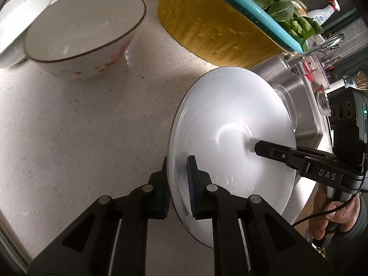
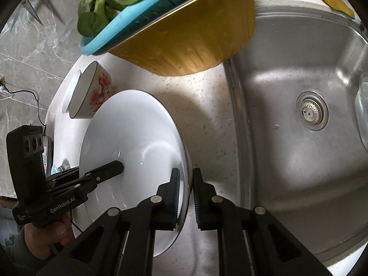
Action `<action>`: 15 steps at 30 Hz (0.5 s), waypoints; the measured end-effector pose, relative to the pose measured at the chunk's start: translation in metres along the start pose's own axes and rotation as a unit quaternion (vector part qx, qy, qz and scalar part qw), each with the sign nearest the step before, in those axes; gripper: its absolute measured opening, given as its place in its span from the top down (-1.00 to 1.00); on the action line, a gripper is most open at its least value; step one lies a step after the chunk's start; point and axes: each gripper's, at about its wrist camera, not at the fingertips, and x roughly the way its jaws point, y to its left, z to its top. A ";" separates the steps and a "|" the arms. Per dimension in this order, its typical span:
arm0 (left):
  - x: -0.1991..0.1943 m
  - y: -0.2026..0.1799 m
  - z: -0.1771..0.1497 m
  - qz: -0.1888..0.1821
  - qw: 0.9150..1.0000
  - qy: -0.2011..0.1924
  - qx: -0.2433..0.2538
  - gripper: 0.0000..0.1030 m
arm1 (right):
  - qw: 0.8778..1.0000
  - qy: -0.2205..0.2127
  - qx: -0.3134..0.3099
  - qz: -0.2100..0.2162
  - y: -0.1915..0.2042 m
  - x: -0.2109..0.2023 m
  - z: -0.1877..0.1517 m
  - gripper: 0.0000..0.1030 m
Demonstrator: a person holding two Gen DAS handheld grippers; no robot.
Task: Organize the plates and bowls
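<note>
A wide white plate [image 1: 230, 115] lies on the speckled counter beside the sink, held from two sides. My left gripper [image 1: 178, 184] is shut on its near-left rim, one pad on the upper face and one underneath. My right gripper [image 2: 186, 195] is shut on the opposite rim in the same way. The right gripper's upper finger [image 1: 271, 150] shows on the plate's face in the left wrist view. The right wrist view shows the same plate [image 2: 138, 126] with the left gripper's finger [image 2: 110, 168] on it. I cannot tell whether the plate touches the counter. A white bowl with red flowers [image 1: 85, 30] stands further back, against another white dish [image 1: 20, 23].
A yellow basin [image 1: 218, 23] carrying a teal colander of greens [image 1: 271, 2] stands behind the plate. The steel sink [image 2: 299, 92] lies to the right, with a yellow sponge [image 2: 335, 4] on its far rim. The counter's edge runs along the lower left.
</note>
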 end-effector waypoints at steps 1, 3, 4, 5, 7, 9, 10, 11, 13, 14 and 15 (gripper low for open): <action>-0.003 0.000 -0.001 0.001 1.000 -0.002 0.001 0.79 | 1.000 0.001 0.000 0.001 0.002 -0.001 -0.001 0.74; -0.013 0.001 -0.006 0.002 1.000 -0.006 0.004 0.79 | 1.000 -0.001 -0.002 0.005 0.008 -0.004 -0.005 0.75; -0.017 0.002 -0.009 0.003 1.000 -0.008 0.006 0.79 | 1.000 -0.001 -0.003 0.006 0.011 -0.005 -0.007 0.75; -0.022 0.006 -0.014 0.006 1.000 -0.009 0.007 0.79 | 1.000 -0.001 -0.004 0.007 0.015 -0.006 -0.009 0.76; -0.029 0.010 -0.021 0.008 1.000 -0.009 0.003 0.79 | 1.000 0.002 -0.007 0.012 0.023 -0.006 -0.014 0.76; -0.036 0.017 -0.030 0.011 1.000 -0.007 -0.001 0.79 | 1.000 0.005 -0.011 0.018 0.032 -0.006 -0.021 0.76; -0.041 0.021 -0.036 0.014 1.000 -0.008 -0.003 0.79 | 1.000 0.006 -0.012 0.020 0.036 -0.005 -0.024 0.76; -0.044 0.024 -0.039 0.016 1.000 -0.008 -0.004 0.79 | 1.000 0.009 -0.013 0.023 0.040 -0.003 -0.028 0.76; -0.050 0.032 -0.048 0.019 1.000 -0.009 -0.010 0.79 | 0.999 0.015 -0.016 0.029 0.048 0.001 -0.035 0.76; -0.051 0.035 -0.051 0.020 1.000 -0.009 -0.013 0.79 | 0.999 0.017 -0.017 0.032 0.053 0.004 -0.039 0.76; -0.053 0.040 -0.055 0.020 1.000 -0.008 -0.016 0.79 | 0.999 0.019 -0.018 0.034 0.057 0.006 -0.042 0.76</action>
